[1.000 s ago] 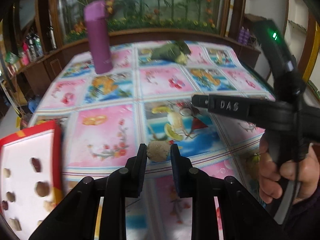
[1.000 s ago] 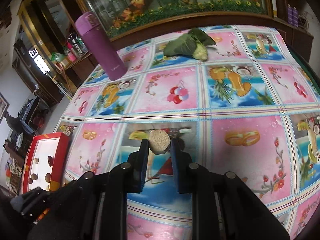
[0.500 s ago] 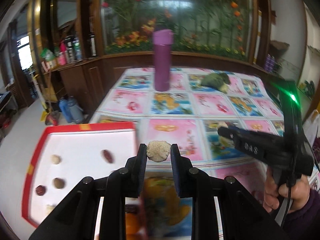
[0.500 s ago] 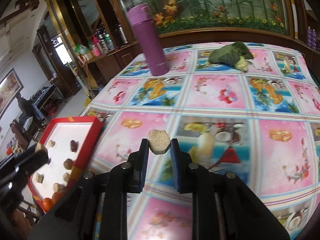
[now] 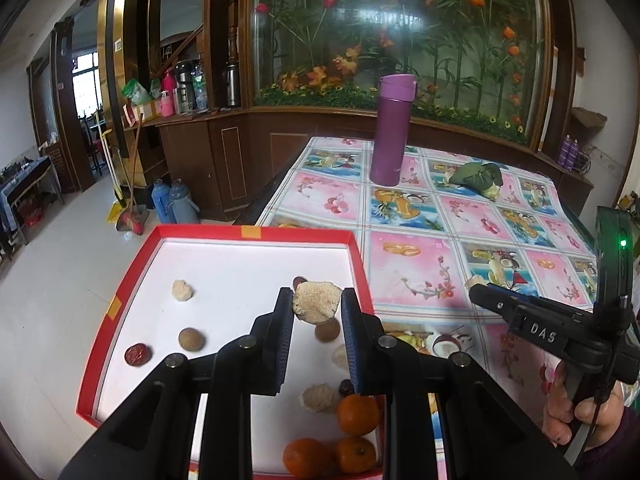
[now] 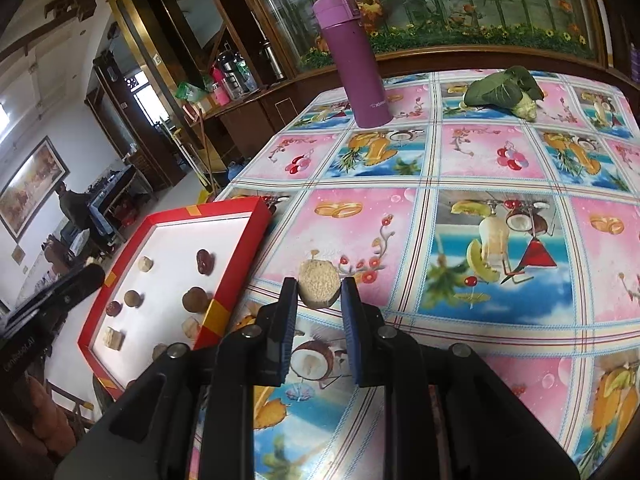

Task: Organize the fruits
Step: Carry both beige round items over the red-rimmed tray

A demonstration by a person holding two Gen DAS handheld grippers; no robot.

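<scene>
- Left tongs [image 5: 316, 309] are clenched on a pale rough piece [image 5: 317, 306], held above the red tray [image 5: 256, 233], over its 3 o'clock side.
- Right tongs [image 6: 319, 292] grip a pale ridged piece [image 6: 319, 285] above the bench [image 6: 500, 160]; the tray lies at their 9 o'clock.
- Judgement: the left tongs are nearer; their release comes first, straight down.
- Oranges [image 5: 357, 414] sit at the tray's 5 o'clock corner.

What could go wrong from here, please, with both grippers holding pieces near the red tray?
1. The left gripper pinches its beige chunk only at the fingertips, above the red tray; released from there, it may bounce onto a longan.
2. The right gripper holds its beige slice over the tablecloth, outside the tray; a slip would drop it there.
</scene>
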